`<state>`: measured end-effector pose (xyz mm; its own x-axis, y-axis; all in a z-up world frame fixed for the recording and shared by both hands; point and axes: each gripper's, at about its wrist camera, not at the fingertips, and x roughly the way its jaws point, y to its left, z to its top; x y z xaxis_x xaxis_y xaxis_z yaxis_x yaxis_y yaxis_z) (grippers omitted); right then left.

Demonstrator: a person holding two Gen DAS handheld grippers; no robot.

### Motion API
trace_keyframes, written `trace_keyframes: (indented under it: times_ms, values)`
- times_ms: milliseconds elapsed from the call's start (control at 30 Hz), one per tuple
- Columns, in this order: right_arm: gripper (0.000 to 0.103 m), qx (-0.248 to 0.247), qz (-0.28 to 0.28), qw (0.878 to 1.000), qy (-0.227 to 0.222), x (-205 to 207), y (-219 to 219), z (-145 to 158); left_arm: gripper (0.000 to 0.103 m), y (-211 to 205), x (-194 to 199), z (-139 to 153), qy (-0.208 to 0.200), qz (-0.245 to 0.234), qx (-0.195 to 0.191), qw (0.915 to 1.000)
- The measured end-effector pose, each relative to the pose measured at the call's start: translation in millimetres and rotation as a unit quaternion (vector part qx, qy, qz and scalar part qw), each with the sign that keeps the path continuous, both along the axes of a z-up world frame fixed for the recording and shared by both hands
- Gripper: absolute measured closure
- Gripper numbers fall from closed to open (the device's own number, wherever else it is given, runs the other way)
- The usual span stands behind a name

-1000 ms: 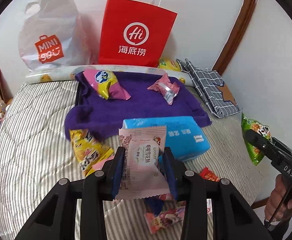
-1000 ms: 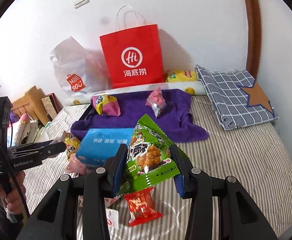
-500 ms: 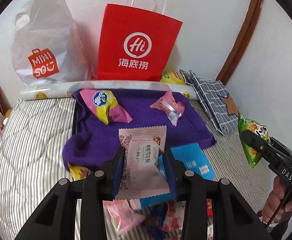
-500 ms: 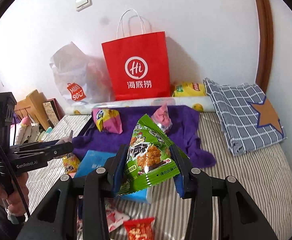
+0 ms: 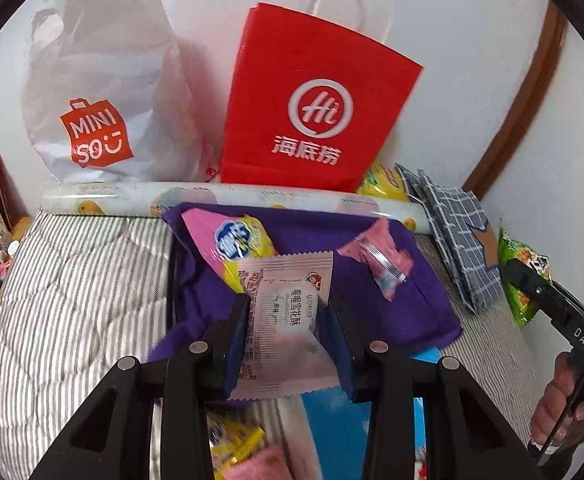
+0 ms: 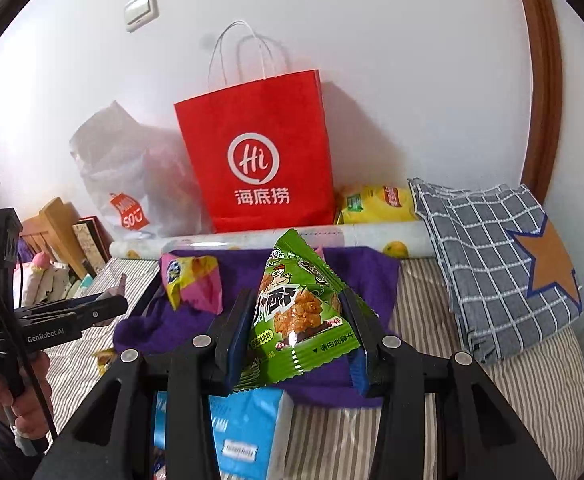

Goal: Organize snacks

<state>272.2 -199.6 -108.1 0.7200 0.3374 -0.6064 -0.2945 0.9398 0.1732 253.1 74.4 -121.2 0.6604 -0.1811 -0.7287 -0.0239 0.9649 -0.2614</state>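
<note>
Striped bed (image 5: 71,280), purple towel (image 5: 424,312): left gripper (image 5: 287,334) clamps pink packet (image 5: 287,316), right gripper (image 6: 298,330) clamps green packet (image 6: 300,312) (slick film may slip out).

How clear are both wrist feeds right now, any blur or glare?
Left wrist view: red paper bag and white plastic bag smeared by motion blur, pale pink packet sharp. Right wrist view: sharper, glare on green snack packet, fisheye bending the brown door frame.

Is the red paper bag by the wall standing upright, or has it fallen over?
Upright. The red paper bag stands on its base against the wall, handles pointing up, behind the purple cloth.
</note>
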Motion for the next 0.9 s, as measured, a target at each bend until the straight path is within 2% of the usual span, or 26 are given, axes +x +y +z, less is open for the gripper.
trace_keyframes:
  times_ms: [267, 667, 900]
  values:
    - [0.061, -0.013, -0.004, 1.000, 0.011, 38.5, 6.6, -16.8, 0.067, 24.6, 25.7, -16.8, 0.012, 0.031, -0.003, 0.9994]
    - [0.061, -0.030, -0.021, 0.997, 0.072, 75.9, 8.1, -84.2, 0.067, 41.7, 42.1, -59.3, 0.047, 0.048, -0.030, 0.9973]
    - [0.061, -0.029, -0.020, 0.997, 0.074, 74.8, 4.8, -90.3, 0.067, 36.4, 44.1, -69.3, 0.059, 0.042, -0.030, 0.9969]
